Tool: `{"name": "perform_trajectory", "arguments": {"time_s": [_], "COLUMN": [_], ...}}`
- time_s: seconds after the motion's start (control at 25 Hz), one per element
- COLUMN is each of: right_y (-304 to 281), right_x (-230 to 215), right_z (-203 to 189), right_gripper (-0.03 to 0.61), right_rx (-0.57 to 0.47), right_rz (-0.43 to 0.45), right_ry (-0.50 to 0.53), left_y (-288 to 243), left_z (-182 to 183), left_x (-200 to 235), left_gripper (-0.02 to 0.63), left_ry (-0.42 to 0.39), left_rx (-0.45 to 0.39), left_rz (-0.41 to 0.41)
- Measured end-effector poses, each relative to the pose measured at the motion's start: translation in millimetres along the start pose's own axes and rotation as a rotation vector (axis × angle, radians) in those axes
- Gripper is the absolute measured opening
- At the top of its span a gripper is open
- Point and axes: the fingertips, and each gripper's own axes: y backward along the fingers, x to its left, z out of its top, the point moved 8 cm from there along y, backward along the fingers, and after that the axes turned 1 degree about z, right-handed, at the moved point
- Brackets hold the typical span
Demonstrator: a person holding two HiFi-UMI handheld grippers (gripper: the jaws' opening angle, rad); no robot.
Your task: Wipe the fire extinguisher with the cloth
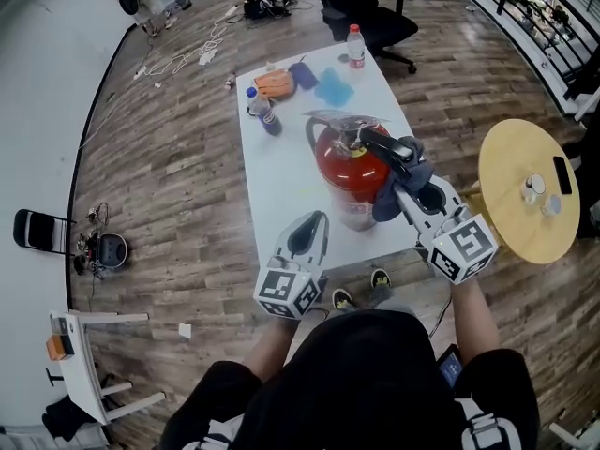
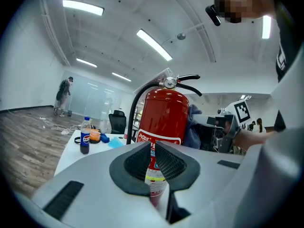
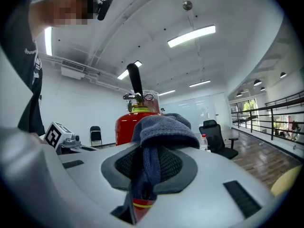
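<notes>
A red fire extinguisher (image 1: 349, 169) stands upright near the front edge of a white table (image 1: 281, 190), probably set close so that both hands can reach it. The right gripper (image 3: 151, 167) has its 2 jaws clamped on a blue-grey cloth (image 3: 161, 127), which bunches over the tips and seems pressed to the extinguisher's right side for rubbing. The left gripper (image 1: 315, 221) hovers just short of the extinguisher, its jaws drawn almost together on nothing, likely ready to steady it.
</notes>
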Motion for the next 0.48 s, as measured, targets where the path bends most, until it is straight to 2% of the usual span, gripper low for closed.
{"name": "perform_trajectory", "arguments": {"time_s": [0.2, 0.32, 0.48], "right_y": [-9, -21, -46], "right_x": [-36, -61, -92], "right_z": [15, 16, 9], "right_gripper": [0.071, 0.071, 0.071], "right_rx": [-0.063, -0.083, -0.083], "right_rz": [0.111, 0.222, 0.29], "right_ry": [0.034, -0.026, -0.096], "left_y": [-19, -32, -47], "left_z": [6, 6, 8], "left_x": [5, 0, -6], "left_gripper": [0.046, 0.046, 0.046], "left_ry": [-0.022, -0.038, -0.037], "left_rx": [-0.001, 0.011, 0.005], "left_rz": [0.083, 0.12, 0.159]}}
